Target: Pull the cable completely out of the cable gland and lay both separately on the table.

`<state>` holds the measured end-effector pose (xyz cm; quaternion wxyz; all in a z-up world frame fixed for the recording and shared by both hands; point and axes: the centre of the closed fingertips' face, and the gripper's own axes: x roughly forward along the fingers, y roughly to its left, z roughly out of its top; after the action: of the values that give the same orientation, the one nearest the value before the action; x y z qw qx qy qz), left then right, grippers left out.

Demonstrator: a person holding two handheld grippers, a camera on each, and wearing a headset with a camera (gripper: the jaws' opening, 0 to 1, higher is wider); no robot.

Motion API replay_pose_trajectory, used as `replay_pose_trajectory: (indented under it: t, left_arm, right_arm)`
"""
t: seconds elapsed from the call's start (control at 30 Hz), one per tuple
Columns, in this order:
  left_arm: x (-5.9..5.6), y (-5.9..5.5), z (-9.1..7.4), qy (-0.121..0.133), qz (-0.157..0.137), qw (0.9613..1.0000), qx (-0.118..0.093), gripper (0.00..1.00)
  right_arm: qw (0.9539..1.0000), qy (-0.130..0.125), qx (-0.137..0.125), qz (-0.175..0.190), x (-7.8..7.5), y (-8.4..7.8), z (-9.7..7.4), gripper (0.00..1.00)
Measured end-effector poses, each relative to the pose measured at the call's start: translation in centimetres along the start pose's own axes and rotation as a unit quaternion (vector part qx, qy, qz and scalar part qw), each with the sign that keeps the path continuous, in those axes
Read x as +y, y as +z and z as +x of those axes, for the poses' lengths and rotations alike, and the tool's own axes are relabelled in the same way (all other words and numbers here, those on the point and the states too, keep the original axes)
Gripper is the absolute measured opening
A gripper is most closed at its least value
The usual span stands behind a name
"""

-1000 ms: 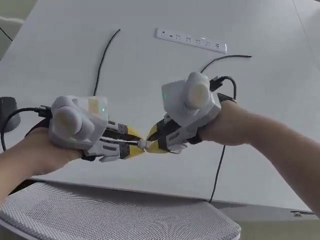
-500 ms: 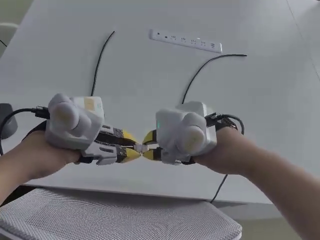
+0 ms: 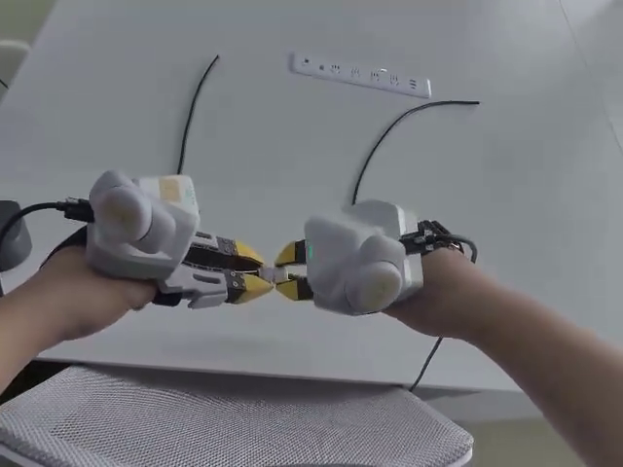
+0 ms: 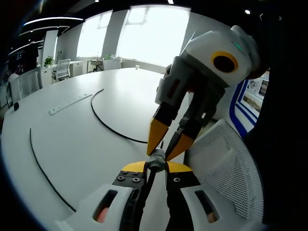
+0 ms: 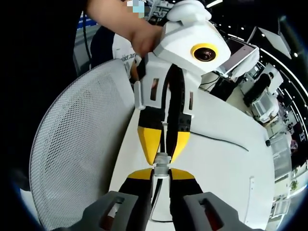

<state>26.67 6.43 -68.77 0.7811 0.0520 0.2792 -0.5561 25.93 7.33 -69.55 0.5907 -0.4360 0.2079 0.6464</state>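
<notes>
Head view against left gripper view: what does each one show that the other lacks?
Head view: the person's hands and a dark object at the table edge. Left gripper view: bright windows and distant office chairs. Both: the left hand-held gripper and right hand-held gripper meeting on the cable gland, the power strip, black cables.

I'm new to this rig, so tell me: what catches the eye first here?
The left gripper and right gripper meet tip to tip over the white table's near edge, both shut on a small grey cable gland. Behind them lie two thin black cables and a long white power strip at the far side.
</notes>
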Motion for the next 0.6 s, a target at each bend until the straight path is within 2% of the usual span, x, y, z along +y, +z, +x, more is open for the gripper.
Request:
replay_pose_trajectory:
  t: [0.1, 0.23, 0.3, 0.37, 0.4, 0.5, 0.53, 0.57, 0.6]
  left_arm:
    - [-0.1, 0.0, 0.1, -0.002, 0.016, 0.9999, 0.005, 0.15]
    - [-0.3, 0.4, 0.2, 0.003, 0.069, 0.9976, 0.012, 0.15]
    - [-0.4, 0.5, 0.1, 0.004, 0.089, 0.9958, 0.018, 0.15]
    - [-0.4, 0.5, 0.1, 0.008, 0.122, 0.9922, 0.024, 0.15]
    - [-0.5, 0.4, 0.1, 0.009, 0.131, 0.9909, 0.027, 0.15]
    - [-1.0, 0.3, 0.1, 0.006, 0.16, 0.9866, 0.029, 0.15]
    - [-1.1, 0.3, 0.1, 0.005, 0.163, 0.9862, 0.028, 0.15]
    - [-1.2, 0.3, 0.1, 0.005, 0.165, 0.9859, 0.028, 0.15]
    - [-1.4, 0.3, 0.1, 0.005, 0.173, 0.9846, 0.029, 0.15]
  right_arm:
    - [0.9999, 0.009, -0.001, 0.01, 0.0, 0.0, 0.1, 0.08]
    - [0.9979, 0.033, -0.01, 0.055, -0.1, -0.2, -0.2, 0.08]
    - [0.9943, 0.055, -0.014, 0.09, -0.1, -0.5, -0.5, 0.11]
    - [0.9868, 0.09, -0.033, 0.131, -0.1, -0.3, -1.1, 0.12]
    - [0.9795, 0.112, -0.044, 0.161, -0.1, -0.2, -1.5, 0.14]
    - [0.9666, 0.15, -0.057, 0.2, -0.4, -0.2, -2.1, 0.16]
    - [0.9627, 0.163, -0.061, 0.208, -0.5, -0.3, -2.2, 0.17]
    - [0.9519, 0.191, -0.064, 0.23, -0.2, -0.3, -2.3, 0.19]
    - [0.9481, 0.198, -0.064, 0.241, -0.4, -0.4, -2.2, 0.2]
